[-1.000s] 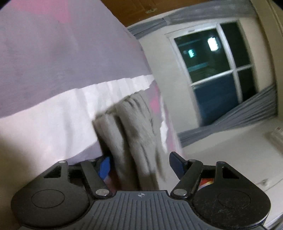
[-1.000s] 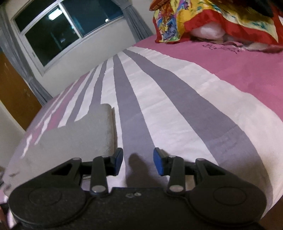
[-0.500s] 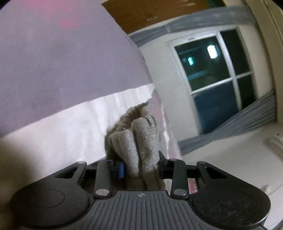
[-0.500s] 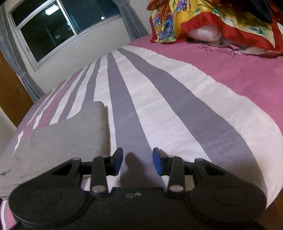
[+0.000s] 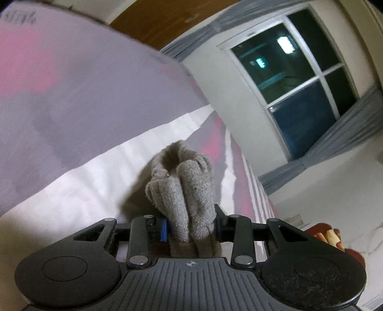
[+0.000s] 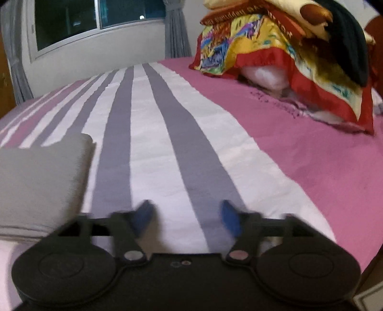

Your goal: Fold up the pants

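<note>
The grey pants (image 6: 40, 181) lie folded flat on the striped bedsheet (image 6: 167, 143), at the left of the right wrist view. My left gripper (image 5: 190, 226) is shut on a bunched end of the grey pants (image 5: 186, 191), which sticks out between its fingers above the sheet (image 5: 83, 179). My right gripper (image 6: 185, 217) is open and empty, low over the sheet, to the right of the folded pants.
A pile of red and yellow bedding and pillows (image 6: 287, 52) sits at the head of the bed, far right. A window (image 5: 294, 79) with grey curtains and a brown door (image 5: 167, 16) stand beyond the bed's far side.
My left gripper closed on the bunched end of the pants. My right gripper opened wider and turned right, toward the pillows.
</note>
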